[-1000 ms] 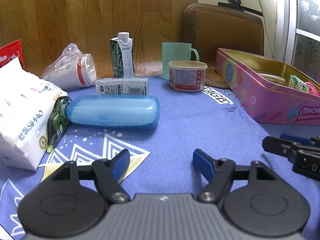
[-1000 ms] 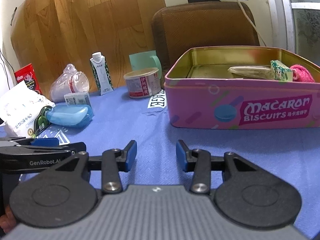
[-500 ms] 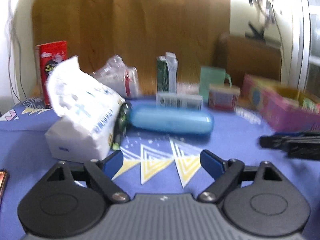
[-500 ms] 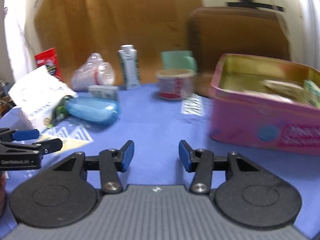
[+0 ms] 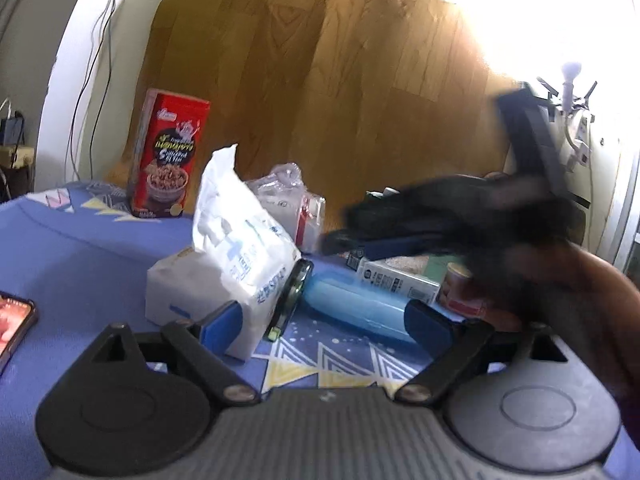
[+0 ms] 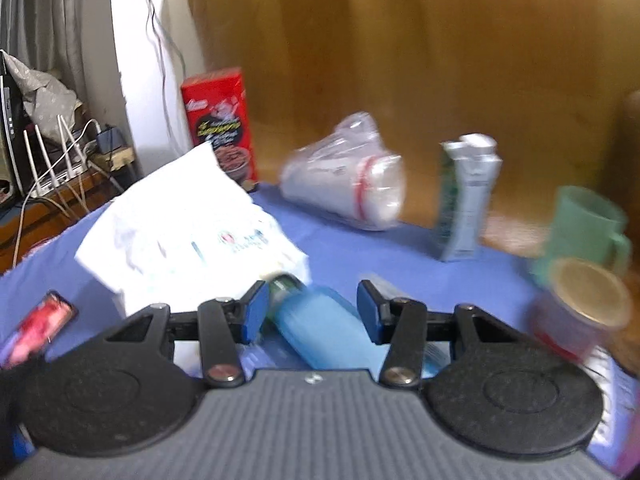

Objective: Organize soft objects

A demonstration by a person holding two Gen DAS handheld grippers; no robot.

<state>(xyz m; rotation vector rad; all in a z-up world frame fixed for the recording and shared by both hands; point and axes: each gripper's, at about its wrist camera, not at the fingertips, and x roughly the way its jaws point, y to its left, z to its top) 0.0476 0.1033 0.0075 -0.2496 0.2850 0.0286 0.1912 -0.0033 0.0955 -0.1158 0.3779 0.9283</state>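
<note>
Both hand-held grippers hang released over the blue-clothed tabletop [image 5: 80,264]: the left hand-held gripper [image 5: 322,322] spread wide before the white tissue pack [image 5: 228,264], the right hand-held gripper [image 6: 308,312] above a blue plastic case [image 6: 320,332]. Tissue pack and case lie side by side, a dark green-edged item wedged between them. A red snack box [image 5: 170,152] stands behind.

Both claws gape empty: the left claw [image 5: 322,322] low, the right claw [image 6: 308,308] blurred across its view.
</note>
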